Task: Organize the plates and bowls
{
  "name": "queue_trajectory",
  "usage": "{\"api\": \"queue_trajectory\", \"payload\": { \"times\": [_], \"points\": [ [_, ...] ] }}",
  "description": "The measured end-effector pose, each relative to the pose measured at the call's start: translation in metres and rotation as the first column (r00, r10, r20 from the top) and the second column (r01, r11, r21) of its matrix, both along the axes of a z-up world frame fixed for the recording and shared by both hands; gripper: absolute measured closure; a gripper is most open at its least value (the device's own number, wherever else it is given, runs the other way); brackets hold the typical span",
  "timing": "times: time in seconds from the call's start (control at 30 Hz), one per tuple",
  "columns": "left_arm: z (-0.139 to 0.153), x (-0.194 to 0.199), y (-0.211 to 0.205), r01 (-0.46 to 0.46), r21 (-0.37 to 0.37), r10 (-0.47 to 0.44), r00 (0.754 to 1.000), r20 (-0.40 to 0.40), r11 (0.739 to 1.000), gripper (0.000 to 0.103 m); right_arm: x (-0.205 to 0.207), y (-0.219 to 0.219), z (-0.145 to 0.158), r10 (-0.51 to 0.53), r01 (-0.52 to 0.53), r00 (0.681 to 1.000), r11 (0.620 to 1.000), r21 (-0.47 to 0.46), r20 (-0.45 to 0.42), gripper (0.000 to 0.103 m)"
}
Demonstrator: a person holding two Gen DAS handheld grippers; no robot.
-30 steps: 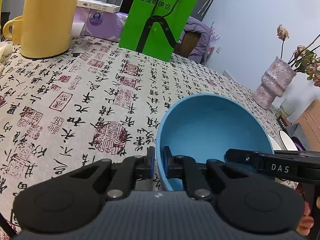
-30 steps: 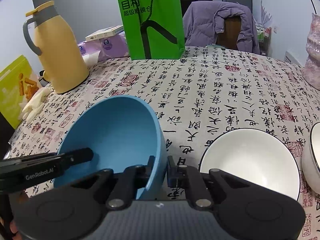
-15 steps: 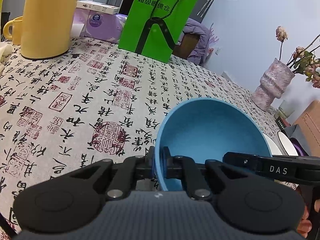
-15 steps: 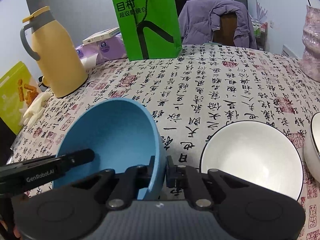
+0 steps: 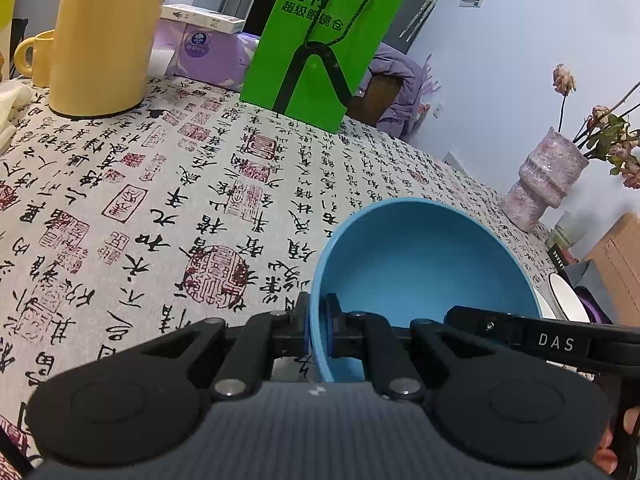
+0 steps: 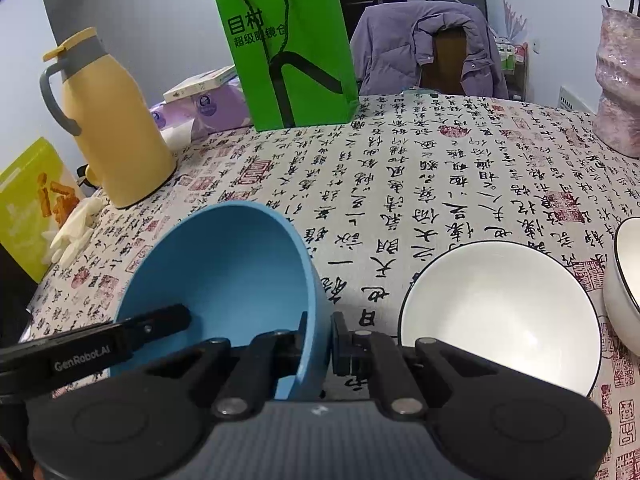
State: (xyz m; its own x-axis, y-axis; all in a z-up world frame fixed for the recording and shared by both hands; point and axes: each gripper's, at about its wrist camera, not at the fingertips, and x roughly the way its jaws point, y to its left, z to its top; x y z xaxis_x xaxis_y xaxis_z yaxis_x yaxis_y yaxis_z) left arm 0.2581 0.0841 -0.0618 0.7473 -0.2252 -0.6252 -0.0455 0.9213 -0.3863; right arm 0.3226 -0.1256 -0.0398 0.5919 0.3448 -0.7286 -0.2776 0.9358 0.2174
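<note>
Blue bowl [image 6: 224,280] rim pinched by both grippers, beside white bowl [image 6: 496,312].

Left gripper [image 5: 316,330], right gripper [image 6: 319,334]: fingers clamped shut, both angled downward.

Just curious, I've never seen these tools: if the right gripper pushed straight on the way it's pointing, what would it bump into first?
The right gripper already clamps the blue bowl by its rim. Beyond the bowl, probably only the printed tablecloth; the white bowl sits off to the side. Depth is unclear.
</note>
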Motion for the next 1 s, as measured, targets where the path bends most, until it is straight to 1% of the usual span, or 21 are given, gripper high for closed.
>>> {"api": "queue_trajectory", "payload": {
  "times": [0.33,1.0],
  "points": [
    [0.015,-0.010,0.000,-0.018,-0.001,0.018,0.999,0.030,1.000,0.095,-0.011,-0.003,0.009,-0.009,0.009,1.000,1.000,0.028,0.014,0.095],
    [0.046,-0.053,0.002,-0.040,0.015,0.038,0.994,0.102,0.999,0.095,-0.049,-0.001,0.037,0.000,-0.005,0.998,0.997,0.071,0.071,0.095]
  ]
}}
